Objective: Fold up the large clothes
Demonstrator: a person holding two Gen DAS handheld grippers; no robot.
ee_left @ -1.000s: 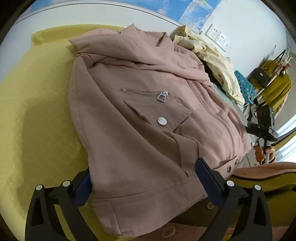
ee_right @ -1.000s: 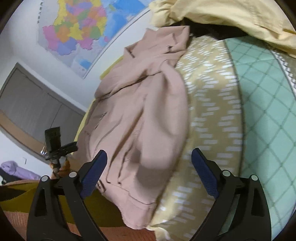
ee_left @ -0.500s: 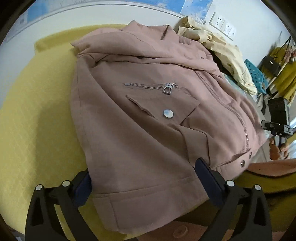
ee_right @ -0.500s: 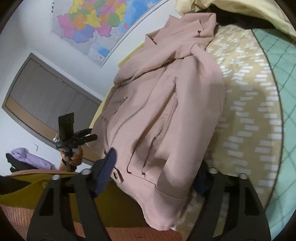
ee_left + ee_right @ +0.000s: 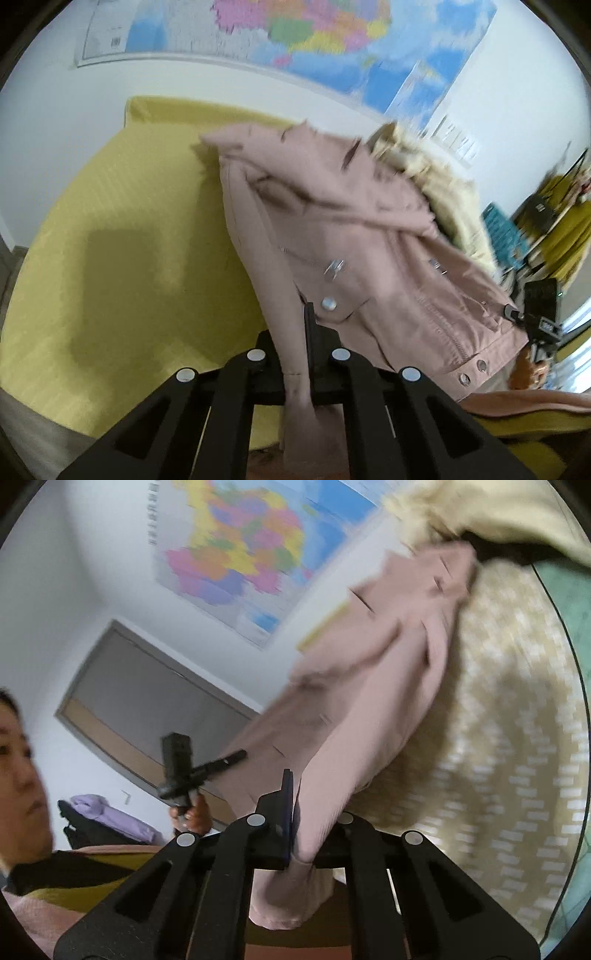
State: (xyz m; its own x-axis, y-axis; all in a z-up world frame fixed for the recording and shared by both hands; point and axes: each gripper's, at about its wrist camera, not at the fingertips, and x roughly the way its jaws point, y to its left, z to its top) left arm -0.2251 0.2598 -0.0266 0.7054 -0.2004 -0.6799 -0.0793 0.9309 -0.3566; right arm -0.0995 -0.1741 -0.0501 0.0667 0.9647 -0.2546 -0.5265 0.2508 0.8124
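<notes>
Nearest, we record our left gripper and right gripper, jaws just closed, each pinching the hem of the pink jacket. Beyond, the jacket lies partly lifted off the yellow bedspread; farthest, a wall map.

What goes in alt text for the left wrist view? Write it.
The left gripper is shut on the hem of a pink jacket, which lies across a yellow bedspread. A cream garment lies behind it, and a map hangs on the wall.
</notes>
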